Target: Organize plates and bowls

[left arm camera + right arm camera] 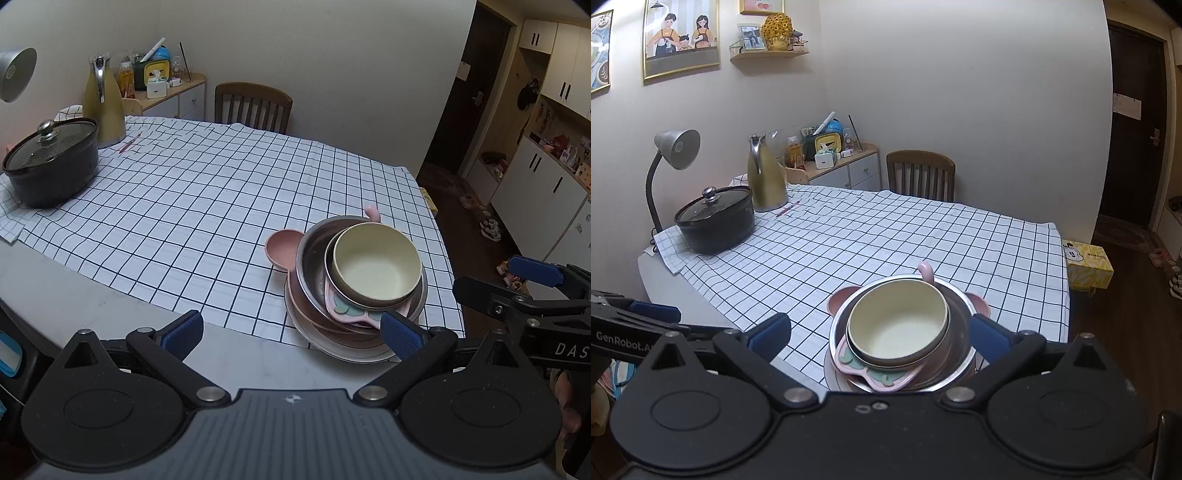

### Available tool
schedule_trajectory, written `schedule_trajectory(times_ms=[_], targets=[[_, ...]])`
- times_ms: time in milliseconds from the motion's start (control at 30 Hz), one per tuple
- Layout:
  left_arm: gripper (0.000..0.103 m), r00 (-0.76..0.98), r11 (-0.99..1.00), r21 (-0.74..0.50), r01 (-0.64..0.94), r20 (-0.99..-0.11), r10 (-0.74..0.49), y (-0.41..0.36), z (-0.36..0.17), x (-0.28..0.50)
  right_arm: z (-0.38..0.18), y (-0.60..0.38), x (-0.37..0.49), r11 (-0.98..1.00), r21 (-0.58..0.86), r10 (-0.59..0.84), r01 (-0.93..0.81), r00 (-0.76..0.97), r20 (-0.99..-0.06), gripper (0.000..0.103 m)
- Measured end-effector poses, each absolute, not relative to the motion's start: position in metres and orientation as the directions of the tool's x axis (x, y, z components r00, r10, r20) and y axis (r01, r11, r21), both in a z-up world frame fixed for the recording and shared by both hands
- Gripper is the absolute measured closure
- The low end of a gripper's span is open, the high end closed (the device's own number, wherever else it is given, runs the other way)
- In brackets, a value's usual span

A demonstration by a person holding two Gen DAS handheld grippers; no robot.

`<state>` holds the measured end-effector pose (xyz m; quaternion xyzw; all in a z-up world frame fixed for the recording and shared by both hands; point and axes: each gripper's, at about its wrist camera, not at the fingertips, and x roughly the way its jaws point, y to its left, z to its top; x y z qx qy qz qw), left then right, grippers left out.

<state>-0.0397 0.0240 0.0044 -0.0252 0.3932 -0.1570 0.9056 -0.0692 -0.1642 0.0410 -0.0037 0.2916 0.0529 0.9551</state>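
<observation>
A stack of dishes stands at the table's near right corner. On top is a cream bowl (376, 267) (897, 323). Under it lies a pink divided kids' plate (347, 312) (882, 374), inside a steel bowl (314, 254) (956, 328). Below are a pink mouse-eared plate (280, 249) (838, 301) and a flat round plate (332, 345). My left gripper (293, 334) is open and empty, left of the stack, its right fingertip near the stack's front rim. My right gripper (881, 334) is open and empty, its fingers either side of the stack.
A checked tablecloth (192, 206) covers the table. A black lidded pot (51, 162) (716, 221) and a gold jug (101, 103) (764, 181) stand at the far left, with a desk lamp (670, 155). A wooden chair (253, 105) is behind. A yellow box (1087, 267) sits right.
</observation>
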Motion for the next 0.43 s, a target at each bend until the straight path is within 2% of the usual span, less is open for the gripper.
schedule_trajectory(times_ms=[433], targets=[[0.0, 0.653, 0.955, -0.159, 0.249, -0.701, -0.287, 0.022, 0.0044, -0.0303, 0.039, -0.1667, -0.06, 0.994, 0.034, 0.106, -0.106, 0.812, -0.573, 0.0]])
